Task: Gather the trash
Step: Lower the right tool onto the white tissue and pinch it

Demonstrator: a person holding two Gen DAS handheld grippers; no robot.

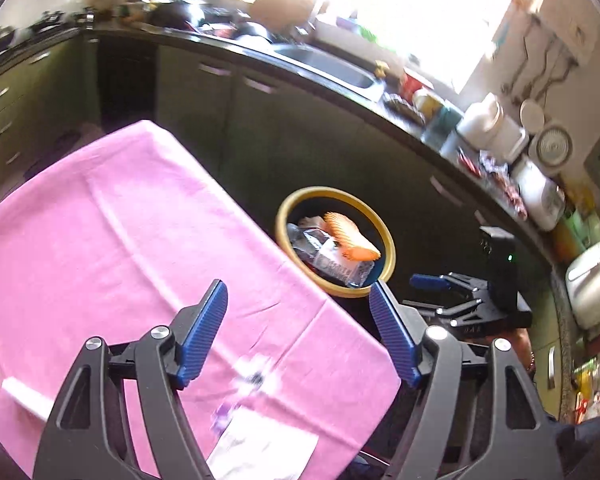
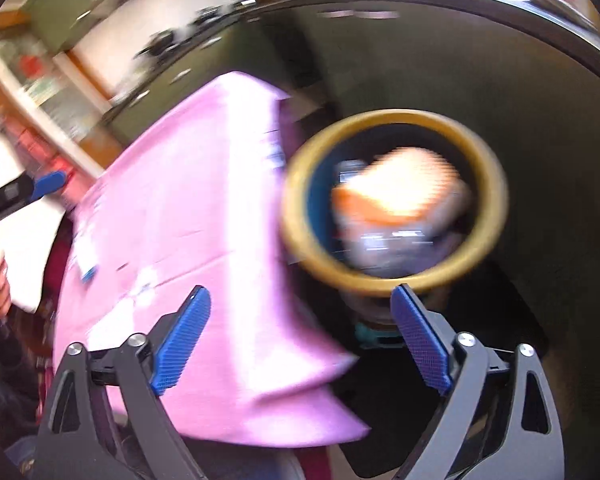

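**Both grippers empty beside the bin**

Left wrist view: the left gripper [image 1: 298, 332] is hanging with jaws apart, empty, over the pink cloth [image 1: 140, 232]; white paper scraps [image 1: 260, 448] are lying just beneath it.

Right wrist view: the right gripper [image 2: 300, 340] is gaping empty; the yellow-rimmed bin [image 2: 392, 204], holding trash, is sitting just ahead.

L gripper [image 1: 298, 312], blue pads apart w/ nothing btwn, over pink cloth-covered table [image 1: 120, 240] near its right edge; yellow-rimmed bin [image 1: 384, 232] just beyond that edge w/ orange wrapper [image 1: 350, 234] on clear plastic [image 1: 332, 260]; R gripper [image 1: 448, 292] beside bin.
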